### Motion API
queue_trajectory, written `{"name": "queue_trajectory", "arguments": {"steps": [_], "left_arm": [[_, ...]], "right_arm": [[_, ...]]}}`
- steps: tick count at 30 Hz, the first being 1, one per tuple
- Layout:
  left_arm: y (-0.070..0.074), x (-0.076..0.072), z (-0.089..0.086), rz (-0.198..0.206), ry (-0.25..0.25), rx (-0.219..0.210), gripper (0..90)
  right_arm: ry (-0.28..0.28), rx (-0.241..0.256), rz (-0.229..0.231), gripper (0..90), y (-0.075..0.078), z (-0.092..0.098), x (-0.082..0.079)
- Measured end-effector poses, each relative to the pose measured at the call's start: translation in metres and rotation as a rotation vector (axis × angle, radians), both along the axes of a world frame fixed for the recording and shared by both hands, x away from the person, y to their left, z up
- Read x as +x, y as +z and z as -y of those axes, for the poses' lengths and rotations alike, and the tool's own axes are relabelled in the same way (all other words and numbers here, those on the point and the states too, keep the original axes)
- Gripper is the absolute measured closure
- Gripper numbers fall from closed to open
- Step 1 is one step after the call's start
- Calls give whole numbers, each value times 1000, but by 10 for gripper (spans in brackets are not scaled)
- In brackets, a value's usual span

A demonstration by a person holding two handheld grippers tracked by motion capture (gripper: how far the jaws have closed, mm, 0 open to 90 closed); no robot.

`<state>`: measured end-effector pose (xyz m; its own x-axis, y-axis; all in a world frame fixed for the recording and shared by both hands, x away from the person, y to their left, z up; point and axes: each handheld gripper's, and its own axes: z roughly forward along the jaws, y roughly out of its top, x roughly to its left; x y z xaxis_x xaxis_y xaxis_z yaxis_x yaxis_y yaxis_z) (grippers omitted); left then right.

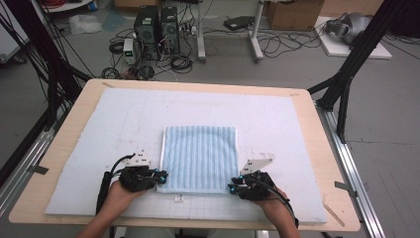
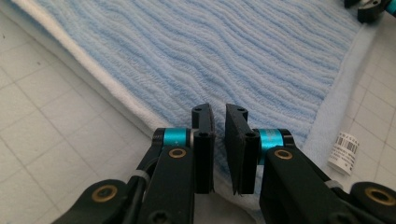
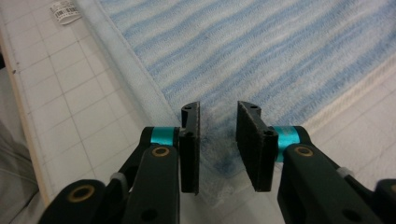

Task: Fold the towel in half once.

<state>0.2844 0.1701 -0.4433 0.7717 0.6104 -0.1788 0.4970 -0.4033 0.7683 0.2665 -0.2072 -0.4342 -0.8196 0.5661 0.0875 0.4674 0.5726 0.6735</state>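
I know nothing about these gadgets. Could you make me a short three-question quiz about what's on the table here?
1. True or false: the towel lies crumpled in a heap.
2. At which towel corners do the left gripper and the right gripper sit? A) the far ones B) the near ones C) both at one corner
3. Fill in: the small white tag beside the towel's near edge carries a printed ____.

Key: 1 false, it lies flat as a neat folded rectangle; 2 B; 3 barcode.

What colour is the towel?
Light blue with wavy stripes and a white edge; the towel shows best in the left gripper view.
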Motion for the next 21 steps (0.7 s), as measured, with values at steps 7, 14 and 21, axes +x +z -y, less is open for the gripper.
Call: {"name": "queue_trajectory", "arguments": {"steps": [7, 14, 21], "left_arm": [[18, 51, -2, 139, 91, -105, 717], [21, 104, 7, 150, 173, -77, 746], [-3, 135, 9, 78, 245, 4, 755]], "right_arm": [[-149, 126, 104, 687, 9, 1, 43], [-284, 104, 177, 774, 9, -7, 98], [-364, 39, 148, 773, -5, -16, 139]]}}
